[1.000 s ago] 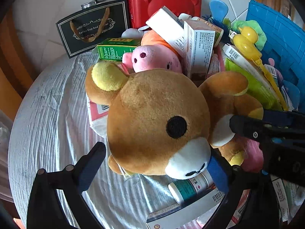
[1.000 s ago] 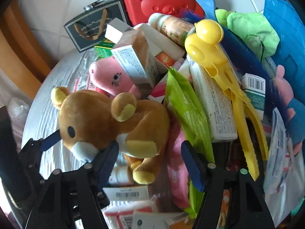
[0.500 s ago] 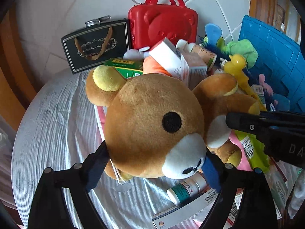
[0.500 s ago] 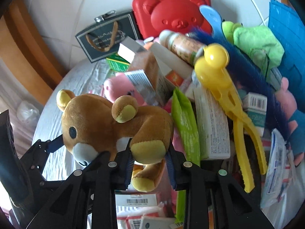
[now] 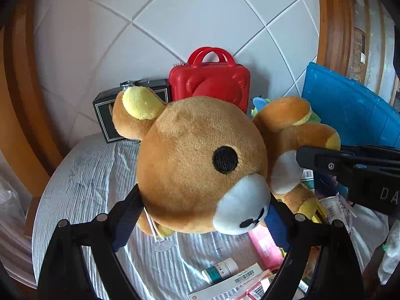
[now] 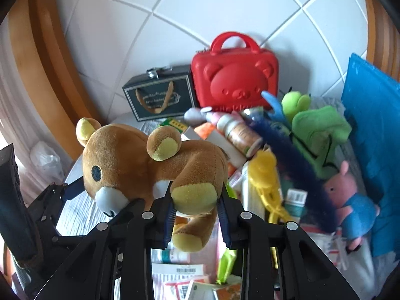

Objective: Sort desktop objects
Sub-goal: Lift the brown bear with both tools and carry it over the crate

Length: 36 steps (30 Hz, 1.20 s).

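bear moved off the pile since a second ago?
Yes. The bear has gone up: in the right wrist view it lay low among the boxes, and now its head is near the level of the black gift bag.

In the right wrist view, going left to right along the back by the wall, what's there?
Dark gift bag → red bear case → green plush → blue crate.

The brown bear toy [image 5: 200, 160] is soft, matt plush; the red bear-faced case [image 6: 235, 80] is glossy moulded plastic; the tabletop [image 5: 95, 180] wears crinkled grey-white striped cloth.
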Motion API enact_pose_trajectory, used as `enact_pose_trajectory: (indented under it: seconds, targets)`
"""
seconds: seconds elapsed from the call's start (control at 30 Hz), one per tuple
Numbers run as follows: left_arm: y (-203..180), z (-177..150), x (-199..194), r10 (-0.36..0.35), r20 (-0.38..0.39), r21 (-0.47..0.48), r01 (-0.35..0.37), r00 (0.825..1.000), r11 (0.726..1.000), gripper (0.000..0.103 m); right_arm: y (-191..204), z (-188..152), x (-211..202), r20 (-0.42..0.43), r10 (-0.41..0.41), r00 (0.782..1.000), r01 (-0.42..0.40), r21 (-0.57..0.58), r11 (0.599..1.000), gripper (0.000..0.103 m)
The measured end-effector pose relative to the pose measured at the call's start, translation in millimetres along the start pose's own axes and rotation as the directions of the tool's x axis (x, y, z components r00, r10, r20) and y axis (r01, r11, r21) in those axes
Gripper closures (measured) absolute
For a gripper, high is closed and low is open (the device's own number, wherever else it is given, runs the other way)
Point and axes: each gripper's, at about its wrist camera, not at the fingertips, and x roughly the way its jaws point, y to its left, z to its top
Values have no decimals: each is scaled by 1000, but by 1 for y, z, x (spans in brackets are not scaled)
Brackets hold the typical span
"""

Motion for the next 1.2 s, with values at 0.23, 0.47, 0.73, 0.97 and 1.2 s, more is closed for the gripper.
enact_pose_trajectory:
  seconds: [0.23,0.47,0.73,0.97,1.2]
  targets:
    - [-68,28,-29,4,69,1,-4,998,1000,14,-50,13,-54,60,-10,998,12,-25,1000,74]
    - [-155,54,-53,9,120,-40,-4,993,999,14,-124,24,-115,106,-18,994,27,-87,996,74]
    - [-252,97,-74,-17,173,11,15,985,1000,14,-203,37,-177,157,-61,986,73,-70,995,74]
    - [-323,138,-83,-108,196,87,93,975,992,14,-264,49,-228,195,-139,971,141,3,990,74]
    - [-423,189,-74,-184,188,144,158,965,977,14,-343,70,-268,211,-215,954,211,41,977,74]
